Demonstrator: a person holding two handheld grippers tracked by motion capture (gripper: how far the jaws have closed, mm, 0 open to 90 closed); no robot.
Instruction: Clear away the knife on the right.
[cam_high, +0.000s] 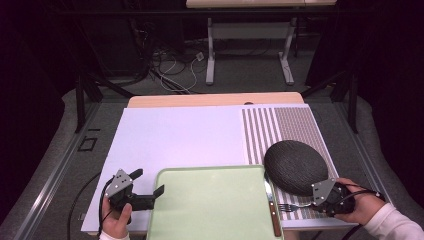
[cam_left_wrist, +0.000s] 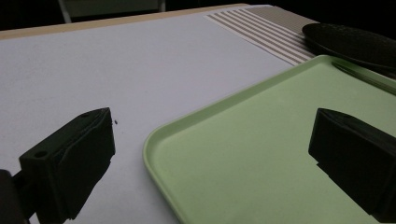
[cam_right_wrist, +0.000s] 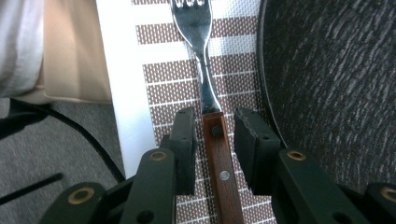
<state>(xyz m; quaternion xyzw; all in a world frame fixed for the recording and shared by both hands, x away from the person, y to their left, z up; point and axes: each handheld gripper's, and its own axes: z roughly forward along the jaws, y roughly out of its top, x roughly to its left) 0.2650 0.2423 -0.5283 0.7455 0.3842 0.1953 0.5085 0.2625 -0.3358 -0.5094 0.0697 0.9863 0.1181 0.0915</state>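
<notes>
My right tool (cam_right_wrist: 212, 126) narrow, jaws straddling fork (cam_right_wrist: 205, 88) wooden handle, small gaps either side, no grip yet. Fork lies on striped placemat (cam_right_wrist: 163, 74) near surface's front right corner, just beside dark plate (cam_right_wrist: 336, 70). Risk: slim handle slips or twists on closing; jaw nudges plate. My left tool (cam_left_wrist: 210, 163) wide, over green tray (cam_left_wrist: 243, 154) edge.

Lab-style recording room: dark curtains, loose floor cables (cam_high: 172, 70), bare metal-legged workbench (cam_high: 250, 45), grey carpet.

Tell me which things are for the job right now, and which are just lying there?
For the job:
- fork, its wooden handle between the right hand-held gripper jaws
- green tray, beside the left hand-held gripper

Just lying there:
- dark plate
- knife
- striped placemat
</notes>
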